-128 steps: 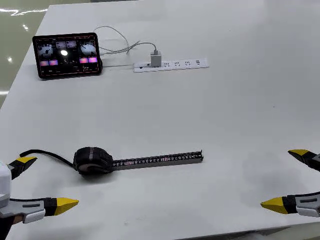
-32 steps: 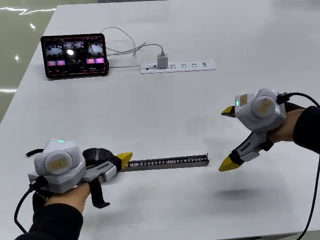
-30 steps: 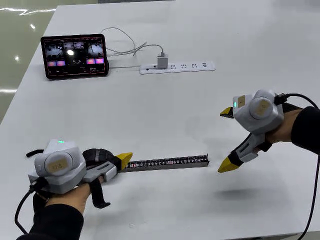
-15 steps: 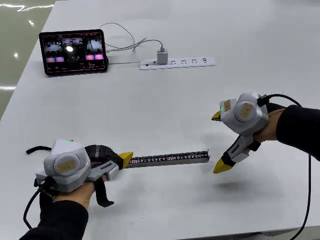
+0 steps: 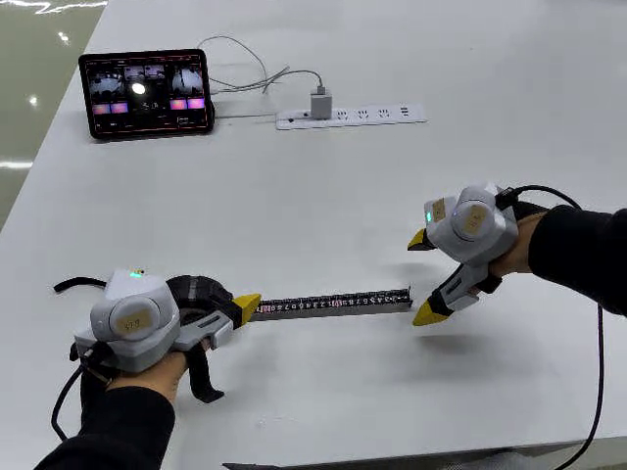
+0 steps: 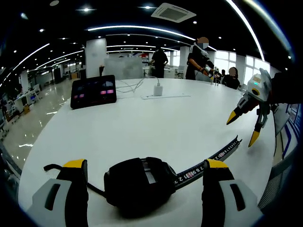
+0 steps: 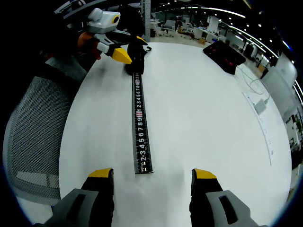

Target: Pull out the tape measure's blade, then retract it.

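Jaws wide: left gripper (image 6: 146, 164) straddles tape measure (image 6: 139, 185) with gaps, right gripper (image 7: 152, 173) flanks blade end (image 7: 143, 166).

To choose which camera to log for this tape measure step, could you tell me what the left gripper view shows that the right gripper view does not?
Left gripper view: the right gripper, jaws open, past the tip of the blade, and people standing beyond the table. Right gripper view: the left gripper at the case, and a mesh chair. Both: the case, the extended blade, the tablet and the white table.
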A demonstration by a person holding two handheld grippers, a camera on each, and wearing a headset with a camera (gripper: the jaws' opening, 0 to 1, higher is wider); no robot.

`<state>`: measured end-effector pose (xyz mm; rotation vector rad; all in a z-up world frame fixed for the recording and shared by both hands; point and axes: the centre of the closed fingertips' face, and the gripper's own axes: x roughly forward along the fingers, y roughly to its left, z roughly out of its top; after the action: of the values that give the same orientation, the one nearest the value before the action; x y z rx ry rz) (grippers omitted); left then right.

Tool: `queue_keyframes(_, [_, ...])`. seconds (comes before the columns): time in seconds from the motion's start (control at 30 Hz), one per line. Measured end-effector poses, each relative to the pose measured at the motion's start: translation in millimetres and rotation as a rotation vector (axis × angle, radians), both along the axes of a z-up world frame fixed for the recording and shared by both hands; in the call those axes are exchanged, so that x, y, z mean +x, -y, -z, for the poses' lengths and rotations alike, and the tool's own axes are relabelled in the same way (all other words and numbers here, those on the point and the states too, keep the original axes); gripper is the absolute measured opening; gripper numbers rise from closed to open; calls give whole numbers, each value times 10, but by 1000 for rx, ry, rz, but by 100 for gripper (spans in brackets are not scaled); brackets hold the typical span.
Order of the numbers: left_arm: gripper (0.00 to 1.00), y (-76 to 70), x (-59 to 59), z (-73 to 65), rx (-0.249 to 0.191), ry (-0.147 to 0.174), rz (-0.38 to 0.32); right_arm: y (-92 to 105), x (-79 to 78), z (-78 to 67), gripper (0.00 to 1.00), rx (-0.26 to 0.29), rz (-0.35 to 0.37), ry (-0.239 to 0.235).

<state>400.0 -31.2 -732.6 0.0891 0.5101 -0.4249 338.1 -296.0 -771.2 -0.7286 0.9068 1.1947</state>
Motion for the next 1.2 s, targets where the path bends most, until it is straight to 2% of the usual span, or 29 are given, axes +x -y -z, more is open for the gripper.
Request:
queue_keyframes(0.27, [99, 14, -11, 26, -8, -6, -1, -28, -34, 86, 51, -4, -19, -13])
queue_keyframes(0.37, [99, 14, -10, 31, -12, -10, -4, -52, -63, 117, 49, -1, -7, -39])
queue_keyframes(0.6, [99, -8, -7, 29, -21, -11, -14, -61, -62, 144, 35, -6, -28, -34])
queue_keyframes(1.07, [99, -16, -4, 12, -33, -7, -26, -44, -85, 200, 17, -20, -53, -33])
queue_keyframes(1.2, [99, -14, -2, 11, -35, -6, -26, -51, -78, 194, 12, -29, -70, -13])
